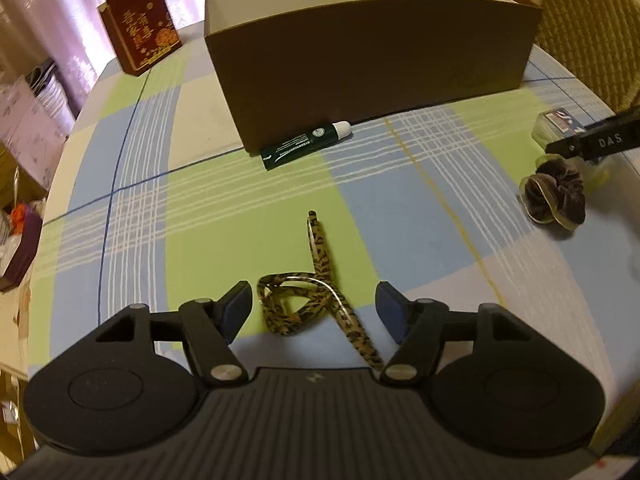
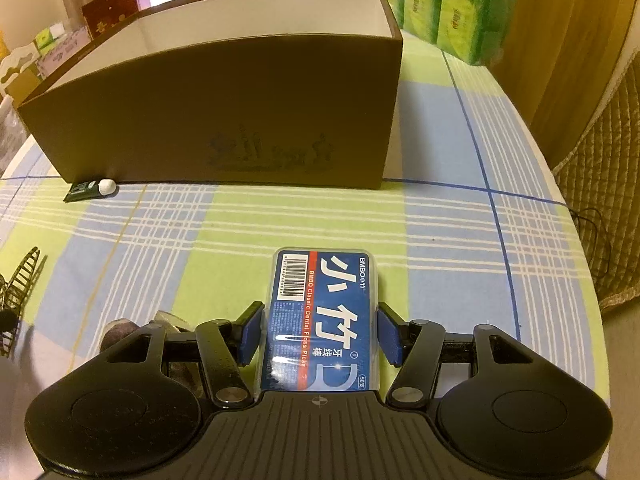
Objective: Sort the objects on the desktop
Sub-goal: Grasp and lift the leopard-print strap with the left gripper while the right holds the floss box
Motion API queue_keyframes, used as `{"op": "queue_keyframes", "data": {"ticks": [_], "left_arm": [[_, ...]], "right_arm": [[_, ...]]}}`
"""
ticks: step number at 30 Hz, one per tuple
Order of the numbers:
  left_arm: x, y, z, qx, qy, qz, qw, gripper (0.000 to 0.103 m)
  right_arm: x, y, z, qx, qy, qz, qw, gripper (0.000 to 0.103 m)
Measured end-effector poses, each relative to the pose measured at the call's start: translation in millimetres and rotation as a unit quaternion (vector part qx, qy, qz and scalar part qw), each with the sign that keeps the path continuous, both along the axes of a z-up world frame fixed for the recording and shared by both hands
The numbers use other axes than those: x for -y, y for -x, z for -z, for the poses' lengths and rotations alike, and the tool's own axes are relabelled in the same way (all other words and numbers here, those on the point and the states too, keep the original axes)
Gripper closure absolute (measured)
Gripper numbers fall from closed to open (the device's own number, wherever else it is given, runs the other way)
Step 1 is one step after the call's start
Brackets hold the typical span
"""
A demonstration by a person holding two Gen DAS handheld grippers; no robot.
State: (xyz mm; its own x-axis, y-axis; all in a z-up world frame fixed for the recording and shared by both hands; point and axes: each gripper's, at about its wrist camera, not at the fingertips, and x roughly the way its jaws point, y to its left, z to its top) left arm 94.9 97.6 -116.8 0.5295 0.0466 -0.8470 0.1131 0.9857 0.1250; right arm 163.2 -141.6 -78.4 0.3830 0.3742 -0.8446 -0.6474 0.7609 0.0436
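Taking the brown box (image 1: 372,68) as the landmark and going left to right: a red carton (image 1: 142,20) stands well to its left near the table edge; a green tube (image 1: 306,145) lies touching the foot of the box's front wall, toward its left corner; well in front of the box, on the checked cloth (image 1: 192,216), lies a leopard-print hairband (image 1: 316,284), twisted into a loop with one end pointing toward the box; the left gripper (image 1: 314,312) hangs over it with fingers spread wide, one either side of the loop and gripping nothing. The hairband looks light and springy, thin and likely slick, so it would probably be best pinched across the doubled loop, not at a loose end (a single strand may flip out). Further right, in front of the box's right end, sits a dark scrunchie (image 1: 554,200), soft and easy to squeeze anywhere; just beside it the right gripper (image 2: 320,334) has its pads set against the two long sides of a floss-pick case (image 2: 320,320), apparently clamped on it, though I cannot tell whether it is lifted clear of the cloth. The case is a stiff, glossy plastic, light but slippery, so a grip across its narrow width near the middle seems sound.
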Motion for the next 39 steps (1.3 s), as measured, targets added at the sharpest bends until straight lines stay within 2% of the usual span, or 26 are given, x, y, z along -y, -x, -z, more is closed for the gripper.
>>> {"op": "queue_keyframes", "data": {"ticks": [2,5,6,10,13,17,19,24,30,32,33,39], "left_arm": [[0.6,-3.5,2.2,-0.001,0.000,-0.017,0.9999,0.044],[0.6,-8.4,4.5,0.002,0.006,-0.014,0.9999,0.058],[2.3,-8.2,4.8,0.006,0.003,-0.002,1.0000,0.064],[17.0,-1.5,2.1,0.025,-0.011,0.090,0.9955,0.070],[27.6,6.0,3.1,0.036,-0.030,0.138,0.9893,0.069],[23.7,2.6,5.1,0.026,-0.025,0.105,0.9938,0.059],[19.8,0.5,4.8,0.023,-0.016,0.089,0.9957,0.055],[16.5,-1.8,4.7,0.021,0.000,0.080,0.9966,0.055],[14.4,-9.8,11.6,0.012,0.027,0.058,0.9979,0.064],[12.4,-11.6,11.8,0.010,0.034,0.053,0.9980,0.065],[11.8,-11.8,11.8,0.010,0.034,0.052,0.9980,0.065],[12.8,-12.0,11.6,0.009,0.030,0.051,0.9982,0.065]], "right_arm": [[0.3,0.2,-0.1,-0.001,0.000,0.000,1.000,0.047],[1.1,1.3,-0.7,-0.001,0.002,-0.007,1.000,0.047],[1.3,1.4,-0.6,-0.002,0.003,-0.010,1.000,0.047],[5.5,6.8,-1.2,-0.003,0.003,-0.021,1.000,0.047],[9.5,11.1,-1.2,-0.007,0.003,-0.028,1.000,0.047],[14.3,12.8,-2.3,-0.016,-0.005,-0.025,1.000,0.046],[15.4,12.0,-2.0,-0.017,-0.009,-0.019,1.000,0.034],[11.7,9.3,-1.0,-0.015,-0.009,-0.016,1.000,0.031],[5.6,6.8,1.3,-0.005,0.007,-0.026,1.000,0.032],[4.1,8.3,1.3,0.002,0.017,-0.035,0.999,0.039],[3.3,10.2,0.9,0.006,0.021,-0.043,0.999,0.046],[3.4,15.2,0.9,0.005,0.026,-0.050,0.998,0.047]]}}
